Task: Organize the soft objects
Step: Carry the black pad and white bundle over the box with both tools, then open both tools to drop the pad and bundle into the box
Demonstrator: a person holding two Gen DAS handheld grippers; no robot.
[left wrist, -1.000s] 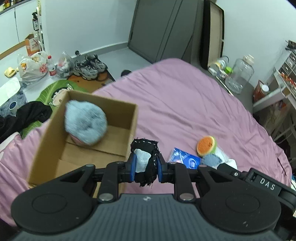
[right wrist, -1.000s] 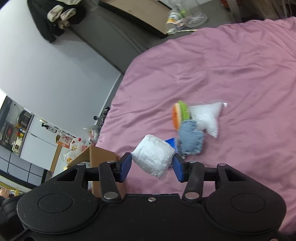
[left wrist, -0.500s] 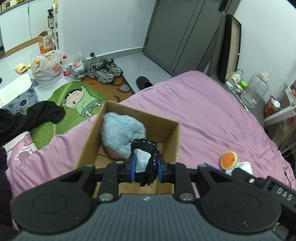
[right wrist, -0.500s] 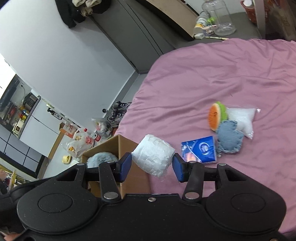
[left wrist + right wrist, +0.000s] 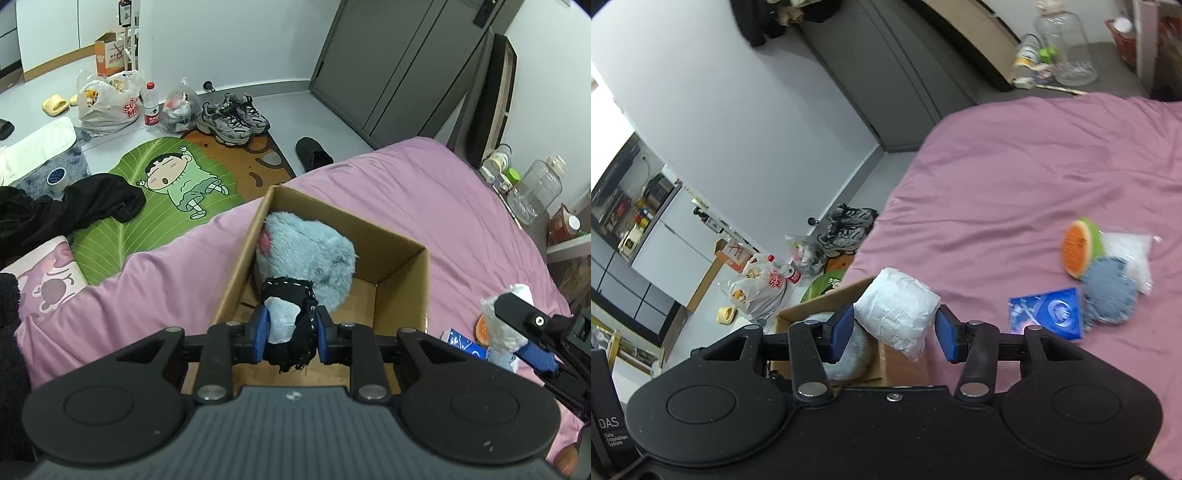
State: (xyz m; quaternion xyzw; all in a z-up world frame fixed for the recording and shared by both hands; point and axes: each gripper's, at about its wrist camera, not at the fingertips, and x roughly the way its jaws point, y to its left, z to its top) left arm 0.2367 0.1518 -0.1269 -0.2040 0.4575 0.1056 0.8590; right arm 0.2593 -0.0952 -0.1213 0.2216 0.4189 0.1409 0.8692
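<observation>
1. Since a second ago both my grippers have travelled from over the pink bed (image 5: 1015, 177) to the cardboard box (image 5: 402, 258), so drop-off looks near.
2. My left gripper (image 5: 290, 332), its jaws just easing apart, grasps a black-and-white fabric piece (image 5: 291, 325) above the box, beside the blue plush (image 5: 306, 251) inside.
3. My right gripper (image 5: 894, 328) clenches a white wrapped bundle (image 5: 897, 310) at the box's edge.
4. Readable: "DAS Data Acquisition System" (image 5: 613, 432).

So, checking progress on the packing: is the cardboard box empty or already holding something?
Holding something: a fluffy blue plush sits inside the open-topped cardboard box.
</observation>
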